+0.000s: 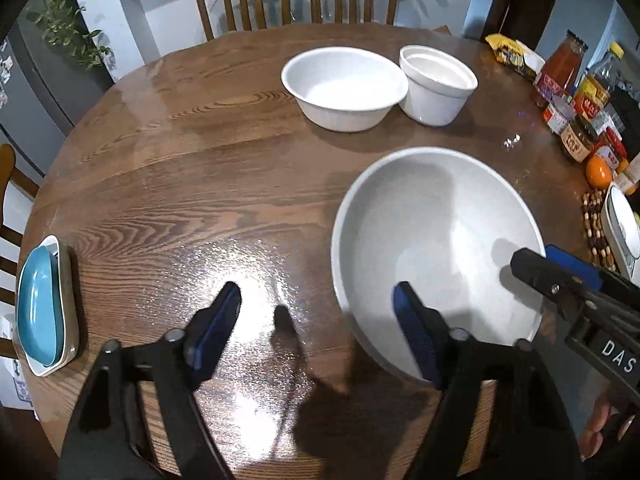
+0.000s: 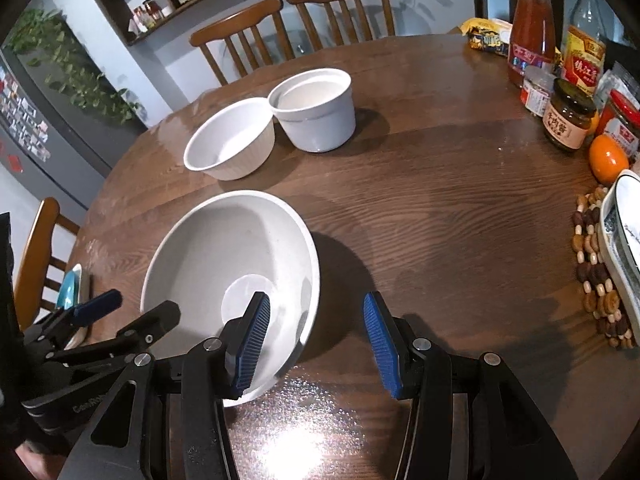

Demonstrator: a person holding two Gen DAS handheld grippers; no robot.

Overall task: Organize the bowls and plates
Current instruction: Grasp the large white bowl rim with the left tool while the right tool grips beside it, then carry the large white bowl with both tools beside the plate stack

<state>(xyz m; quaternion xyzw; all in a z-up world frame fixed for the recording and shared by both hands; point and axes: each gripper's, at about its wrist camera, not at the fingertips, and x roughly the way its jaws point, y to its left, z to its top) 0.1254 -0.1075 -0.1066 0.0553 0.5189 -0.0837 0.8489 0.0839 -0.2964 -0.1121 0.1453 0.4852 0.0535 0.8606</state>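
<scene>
Left gripper (image 1: pixel 316 322) jaws released, straddling near rim of large grey bowl (image 1: pixel 432 248); right gripper (image 2: pixel 316 342) jaws released too, one finger inside same bowl, other outside, pads not pressing. Bowl: wide, shallow, matte, empty, near table (image 1: pixel 180 168) edge. Farther: two white bowls, ribbed bowl (image 1: pixel 344 88) touching straight-walled bowl (image 1: pixel 436 84). Two chairs behind.
</scene>
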